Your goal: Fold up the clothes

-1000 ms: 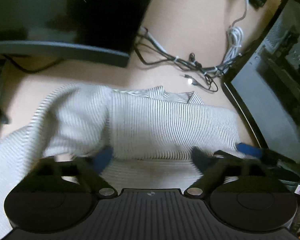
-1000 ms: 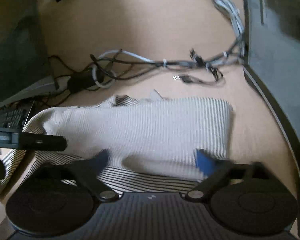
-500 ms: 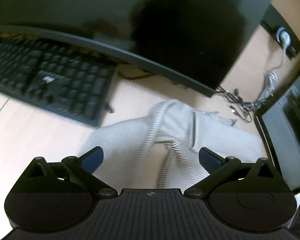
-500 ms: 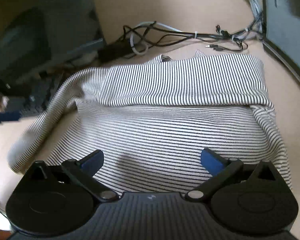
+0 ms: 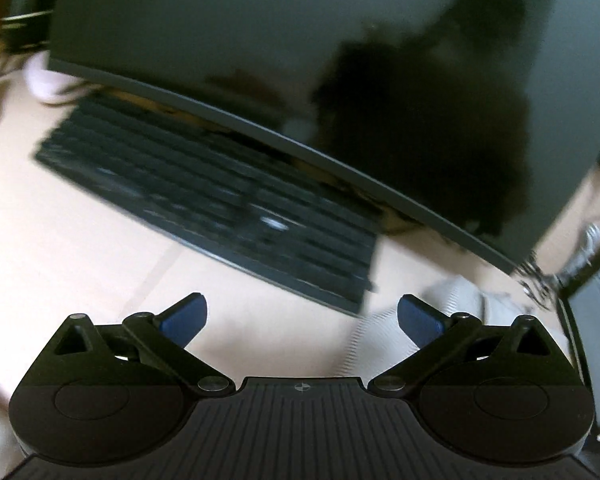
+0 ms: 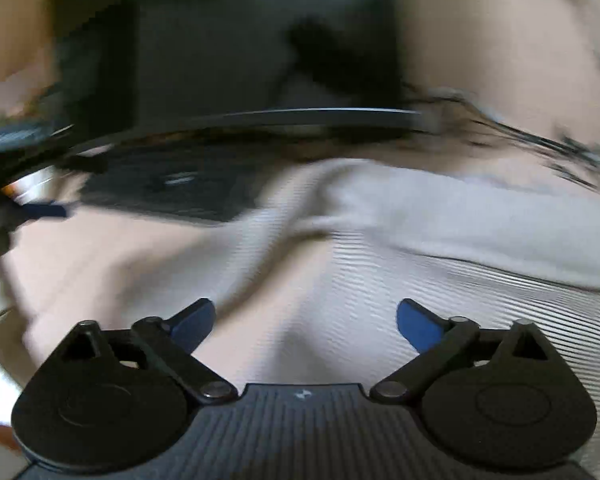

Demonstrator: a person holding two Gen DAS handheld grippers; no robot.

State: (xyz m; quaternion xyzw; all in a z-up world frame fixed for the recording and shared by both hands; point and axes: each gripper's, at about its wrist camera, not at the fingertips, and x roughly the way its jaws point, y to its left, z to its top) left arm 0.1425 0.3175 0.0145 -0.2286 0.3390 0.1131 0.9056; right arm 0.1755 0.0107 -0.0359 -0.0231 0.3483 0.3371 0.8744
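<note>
The white top with thin dark stripes [image 6: 380,240] lies part-folded on the beige desk, and the right wrist view of it is blurred. My right gripper [image 6: 306,322] hovers over its left part. Its jaws are closing, with cloth beneath them but nothing pressed between the blue pads. In the left wrist view only an edge of the striped top [image 5: 452,304] shows, at the lower right beside the right fingertip. My left gripper [image 5: 300,316] is open above bare desk with nothing in it. One blue finger of the left gripper [image 6: 44,211] shows at the left edge of the right wrist view.
A black keyboard [image 5: 204,204] lies on the desk [image 5: 60,264] just beyond my left gripper. A large dark monitor [image 5: 300,60] stands behind it. A tangle of cables [image 6: 520,136] runs behind the top. A dark computer case [image 5: 592,320] is at the far right.
My left gripper has swung left off the striped top to the bare desk by the keyboard. My right gripper has moved left along the top, from its folded body toward the left side.
</note>
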